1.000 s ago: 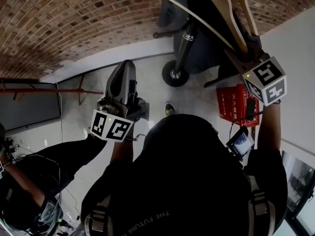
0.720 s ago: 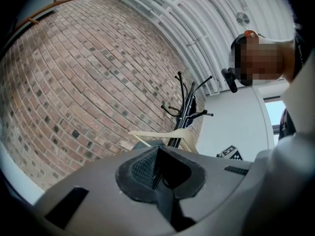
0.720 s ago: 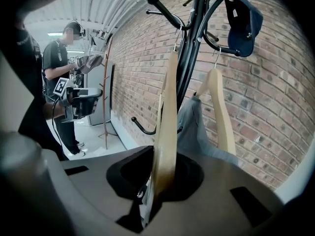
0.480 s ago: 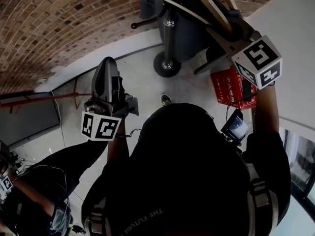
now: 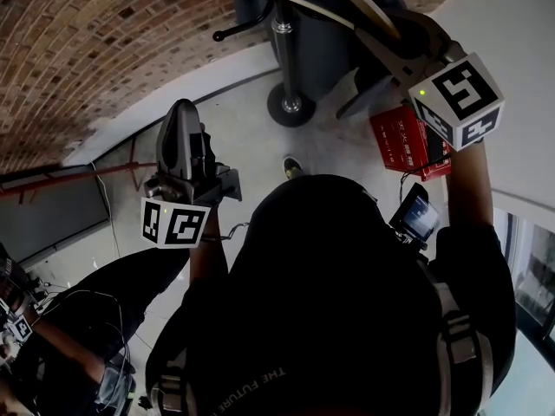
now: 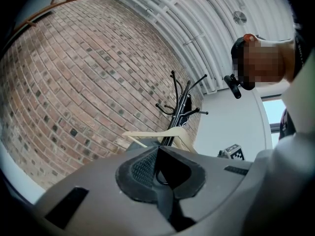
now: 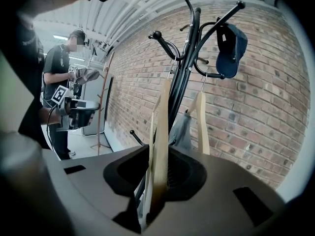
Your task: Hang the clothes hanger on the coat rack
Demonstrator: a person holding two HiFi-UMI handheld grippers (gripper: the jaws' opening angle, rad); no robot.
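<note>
My right gripper is raised at the upper right and shut on a pale wooden clothes hanger, whose arms reach up and left out of the head view. In the right gripper view the hanger stands edge-on between the jaws of the right gripper, close in front of the black coat rack. The rack's pole and round base show in the head view. My left gripper is held lower at the left, shut and with nothing in it, away from the rack.
On the rack hang a blue cap, a second wooden hanger and a grey garment. A brick wall stands behind it. A red box lies on the floor. Another person stands at the left.
The right gripper with the hanger has moved up and nearer the rack. The left gripper has drifted a little left and stays shut.
</note>
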